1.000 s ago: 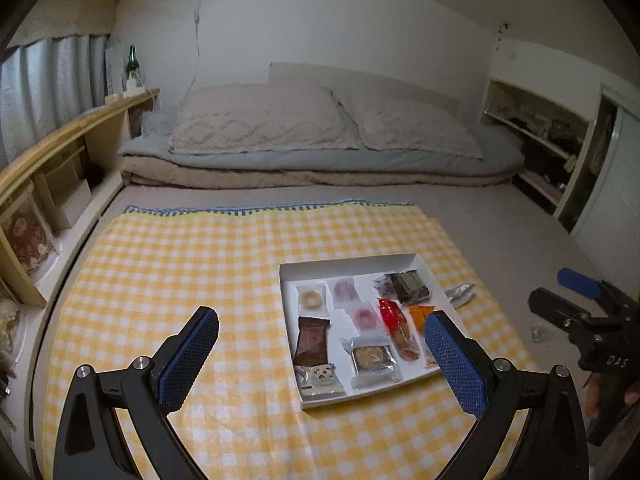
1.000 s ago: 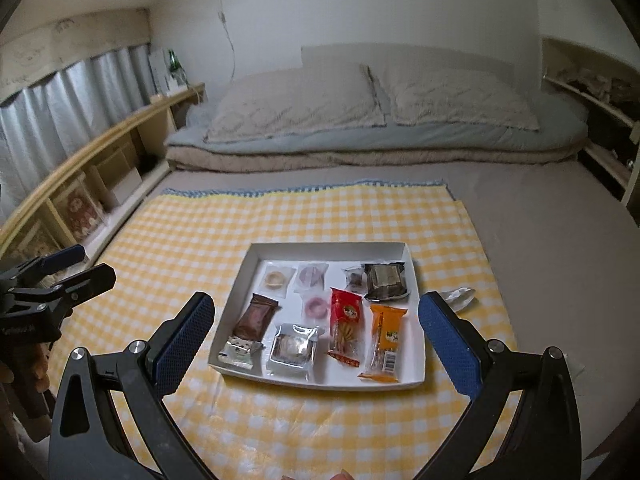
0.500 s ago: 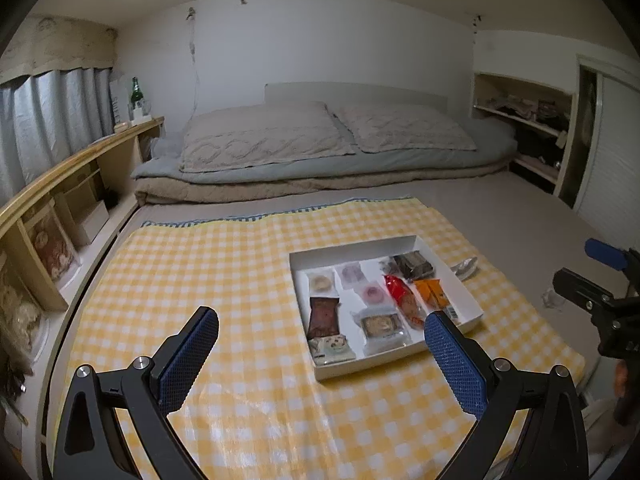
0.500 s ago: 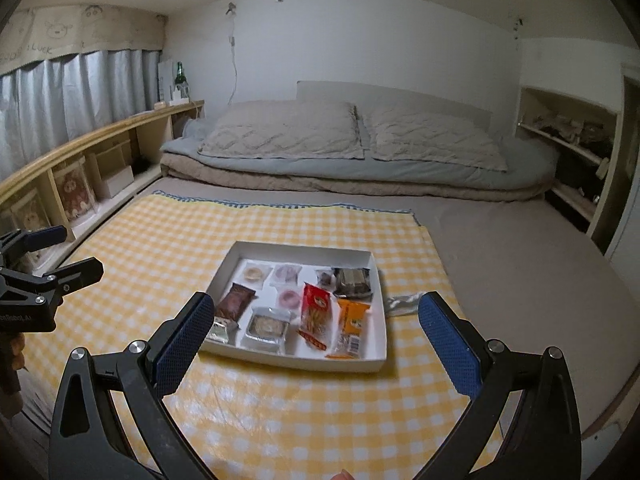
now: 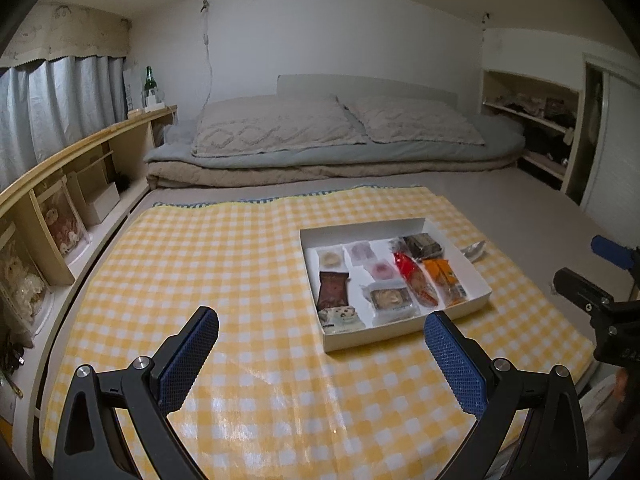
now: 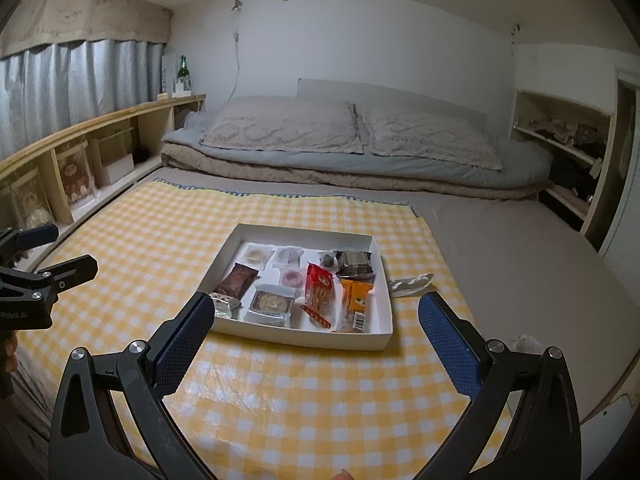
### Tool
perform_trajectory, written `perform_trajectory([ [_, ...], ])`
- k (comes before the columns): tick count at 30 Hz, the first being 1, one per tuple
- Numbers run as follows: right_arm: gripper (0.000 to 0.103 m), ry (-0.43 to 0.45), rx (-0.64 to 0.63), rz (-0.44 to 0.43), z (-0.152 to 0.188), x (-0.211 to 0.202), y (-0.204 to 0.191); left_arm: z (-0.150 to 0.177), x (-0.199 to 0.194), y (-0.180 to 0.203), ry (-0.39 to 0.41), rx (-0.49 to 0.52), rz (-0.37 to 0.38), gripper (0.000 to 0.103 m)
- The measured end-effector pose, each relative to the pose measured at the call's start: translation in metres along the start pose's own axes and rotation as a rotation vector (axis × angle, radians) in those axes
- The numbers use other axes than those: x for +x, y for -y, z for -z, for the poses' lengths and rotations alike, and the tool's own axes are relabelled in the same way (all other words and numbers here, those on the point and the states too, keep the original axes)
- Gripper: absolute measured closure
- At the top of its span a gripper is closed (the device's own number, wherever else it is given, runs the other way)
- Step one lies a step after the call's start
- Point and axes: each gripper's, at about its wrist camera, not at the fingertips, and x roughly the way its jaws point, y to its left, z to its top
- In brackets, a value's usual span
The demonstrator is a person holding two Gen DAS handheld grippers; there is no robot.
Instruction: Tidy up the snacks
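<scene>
A shallow white box (image 6: 382, 280) (image 5: 472, 276) lies on a yellow checked cloth (image 6: 280, 392) (image 5: 200, 264) and holds several wrapped snacks. Among them are a red packet (image 6: 318, 286) (image 5: 414, 278), an orange packet (image 6: 356, 300) (image 5: 442, 276), a brown packet (image 6: 237, 280) (image 5: 332, 289) and a dark packet (image 6: 354, 262) (image 5: 422, 245). A silver wrapper (image 6: 410, 282) (image 5: 474, 249) lies on the cloth just right of the box. My left gripper (image 5: 320, 342) and right gripper (image 6: 314, 322) both stand open and empty, held above the cloth short of the box.
Folded bedding with two pillows (image 6: 352, 136) lies behind the cloth. A low wooden shelf (image 5: 60, 184) with boxes and a green bottle (image 5: 149, 80) runs along the left. An open shelf unit (image 6: 568, 160) stands at the right. Bare grey floor (image 6: 500, 248) lies right of the cloth.
Both grippers have risen and drawn back from the box, which now looks smaller and farther away. Both have stayed open. The snacks have not moved.
</scene>
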Motion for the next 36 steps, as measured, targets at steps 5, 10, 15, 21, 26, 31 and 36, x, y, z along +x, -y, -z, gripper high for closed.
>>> perform_trajectory([
  [5, 0.0, -0.01, 0.016, -0.002, 0.002, 0.002, -0.001, 0.0, 0.005, -0.001, -0.009, 0.002, -0.013, 0.0],
  [10, 0.0, -0.011, 0.029, 0.013, 0.004, 0.005, 0.004, 0.0, 0.007, -0.001, -0.006, 0.009, -0.017, 0.0],
  [15, 0.0, -0.018, 0.032, 0.015, 0.004, 0.008, 0.007, 0.004, 0.005, 0.001, 0.001, 0.005, -0.014, 0.0],
  [21, 0.0, -0.017, 0.043, 0.006, 0.004, 0.009, 0.009, 0.005, 0.005, 0.005, 0.001, 0.006, -0.014, 0.0],
  [26, 0.0, -0.014, 0.039, 0.007, 0.005, 0.008, 0.007, 0.005, 0.007, 0.007, -0.001, 0.007, -0.016, 0.0],
  [31, 0.0, -0.014, 0.025, 0.01, 0.005, 0.008, 0.003, 0.005, 0.007, 0.006, -0.003, 0.0, -0.015, 0.0],
  [36, 0.0, -0.013, 0.024, 0.01, 0.005, 0.007, 0.001, 0.005, 0.008, 0.006, -0.004, 0.001, -0.016, 0.0],
])
